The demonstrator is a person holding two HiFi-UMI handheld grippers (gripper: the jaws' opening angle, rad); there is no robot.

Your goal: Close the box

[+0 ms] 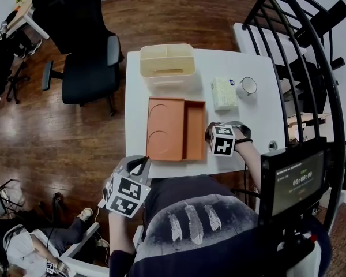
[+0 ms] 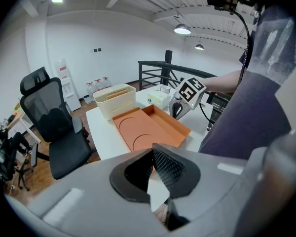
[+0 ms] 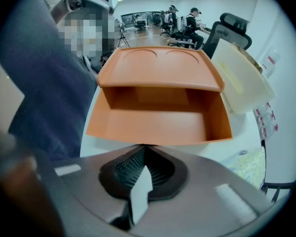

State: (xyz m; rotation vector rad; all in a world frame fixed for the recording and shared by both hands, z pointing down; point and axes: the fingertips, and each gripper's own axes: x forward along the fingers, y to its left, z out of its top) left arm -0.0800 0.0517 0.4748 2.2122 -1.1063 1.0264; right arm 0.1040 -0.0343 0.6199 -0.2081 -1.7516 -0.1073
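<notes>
The orange box lies open on the white table (image 1: pixel 137 97). Its lid (image 1: pixel 165 128), with two round dents, lies flat to the left of the empty tray (image 1: pixel 194 130). My right gripper (image 1: pixel 210 133) is shut and empty, right at the tray's right wall. In the right gripper view the tray (image 3: pixel 158 125) fills the space just ahead of the shut right gripper (image 3: pixel 144 152), with the lid (image 3: pixel 158 68) behind it. My left gripper (image 1: pixel 139 165) is shut and empty, off the table's near left corner. From the left gripper (image 2: pixel 152 154) the box (image 2: pixel 148 127) lies ahead.
A cream plastic bin (image 1: pixel 167 62) stands behind the box. A pale packet (image 1: pixel 224 93) and a white mug (image 1: pixel 248 86) sit at the back right. A black office chair (image 1: pixel 83 51) stands left of the table, a black railing (image 1: pixel 311 51) to the right.
</notes>
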